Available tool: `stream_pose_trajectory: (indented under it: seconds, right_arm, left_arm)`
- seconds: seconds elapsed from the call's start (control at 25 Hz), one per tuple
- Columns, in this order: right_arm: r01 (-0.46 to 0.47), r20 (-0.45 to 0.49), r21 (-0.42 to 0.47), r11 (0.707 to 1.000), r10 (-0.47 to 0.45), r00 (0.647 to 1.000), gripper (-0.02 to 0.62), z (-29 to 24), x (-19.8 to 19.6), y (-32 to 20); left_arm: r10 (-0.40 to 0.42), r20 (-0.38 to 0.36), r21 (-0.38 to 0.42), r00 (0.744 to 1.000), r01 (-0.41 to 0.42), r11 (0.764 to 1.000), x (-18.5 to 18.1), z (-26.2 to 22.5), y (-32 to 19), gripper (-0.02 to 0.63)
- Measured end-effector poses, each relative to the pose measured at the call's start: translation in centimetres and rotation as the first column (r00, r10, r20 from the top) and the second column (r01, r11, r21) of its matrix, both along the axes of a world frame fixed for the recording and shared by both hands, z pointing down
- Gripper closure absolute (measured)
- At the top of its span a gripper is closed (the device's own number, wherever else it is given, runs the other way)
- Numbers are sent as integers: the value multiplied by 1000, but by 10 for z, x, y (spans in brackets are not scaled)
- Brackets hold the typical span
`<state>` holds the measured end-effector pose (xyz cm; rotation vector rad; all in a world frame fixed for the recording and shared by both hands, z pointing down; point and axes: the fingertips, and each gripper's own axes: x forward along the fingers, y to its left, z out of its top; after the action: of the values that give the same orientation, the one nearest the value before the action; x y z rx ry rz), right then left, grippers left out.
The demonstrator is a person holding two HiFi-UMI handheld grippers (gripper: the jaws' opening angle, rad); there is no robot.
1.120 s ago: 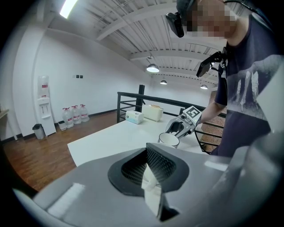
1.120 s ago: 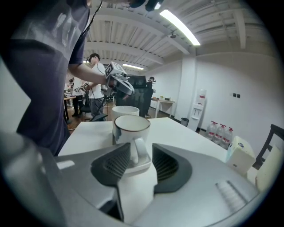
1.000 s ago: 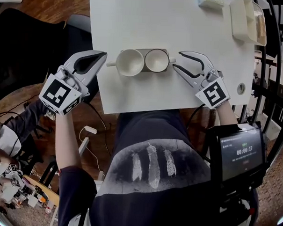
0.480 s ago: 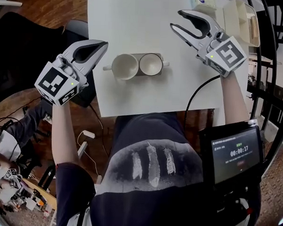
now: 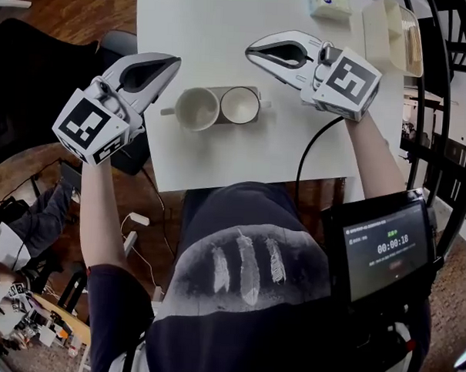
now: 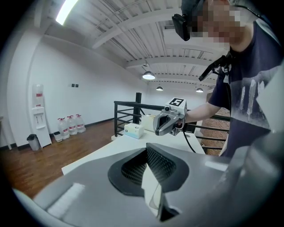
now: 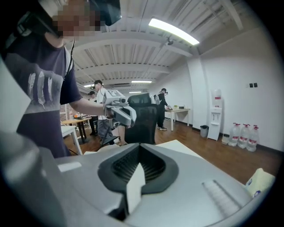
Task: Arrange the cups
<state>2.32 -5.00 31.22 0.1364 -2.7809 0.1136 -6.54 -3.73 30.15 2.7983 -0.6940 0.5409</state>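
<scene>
Two white cups stand side by side on a grey mat [image 5: 243, 89] near the white table's [image 5: 216, 34] front edge. The left cup [image 5: 196, 109] has its handle to the left, the right cup [image 5: 240, 104] has its handle to the right. My left gripper [image 5: 174, 62] hovers off the table's left edge, just left of the cups, shut and empty. My right gripper [image 5: 251, 51] hangs above the table beyond the right cup, shut with nothing in it. The left gripper view shows shut jaws [image 6: 148, 153] and the right gripper [image 6: 171, 120] across the table. The right gripper view also shows shut jaws [image 7: 140, 153].
A tissue box [image 5: 327, 2] and a pale rack [image 5: 394, 34] sit at the table's far right. A timer screen [image 5: 384, 253] is at my right hip. A black chair [image 5: 37, 73] stands left of the table and a railing [image 5: 452, 114] runs on the right.
My right gripper rose from beside the right cup, swung left over the table and went from open to shut. The left gripper drifted a little. The cups stayed put.
</scene>
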Motion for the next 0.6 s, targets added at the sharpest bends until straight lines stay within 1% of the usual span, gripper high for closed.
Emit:
stream_pose_trajectory:
  seconds: [0.2,0.6]
  right_arm:
    - [-7,25,-26,1000,7,1000,592,2,3,-1]
    - [5,10,-30,1000,-4,1000,592,4,0,0]
  left_arm:
    - [4,-7,2,1000,-4,1000,4,2,1,592]
    - [12,-11,-10,1000,-12,1000,5,2,2,592]
